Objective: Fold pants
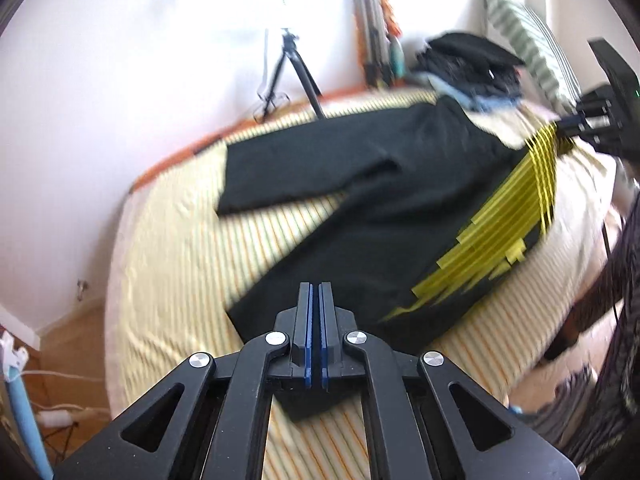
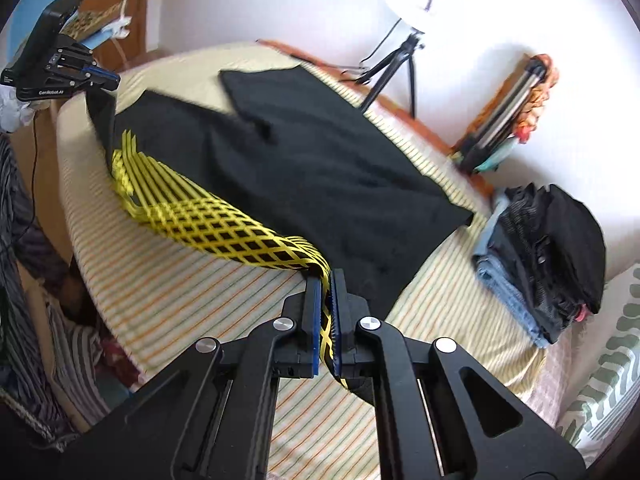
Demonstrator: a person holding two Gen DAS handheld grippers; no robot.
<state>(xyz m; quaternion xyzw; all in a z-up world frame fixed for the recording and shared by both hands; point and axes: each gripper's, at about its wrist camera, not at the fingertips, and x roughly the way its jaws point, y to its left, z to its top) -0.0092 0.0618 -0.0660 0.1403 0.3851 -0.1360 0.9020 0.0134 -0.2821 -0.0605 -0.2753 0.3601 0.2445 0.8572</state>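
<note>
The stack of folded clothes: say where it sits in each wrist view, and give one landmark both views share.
Left wrist view: the stack of folded clothes lies upper right, at the far end of the bed, beyond the black pants.
Right wrist view: the stack sits at right, on the striped sheet, beside the pants.
Shared landmark: the black tripod against the white wall.
</note>
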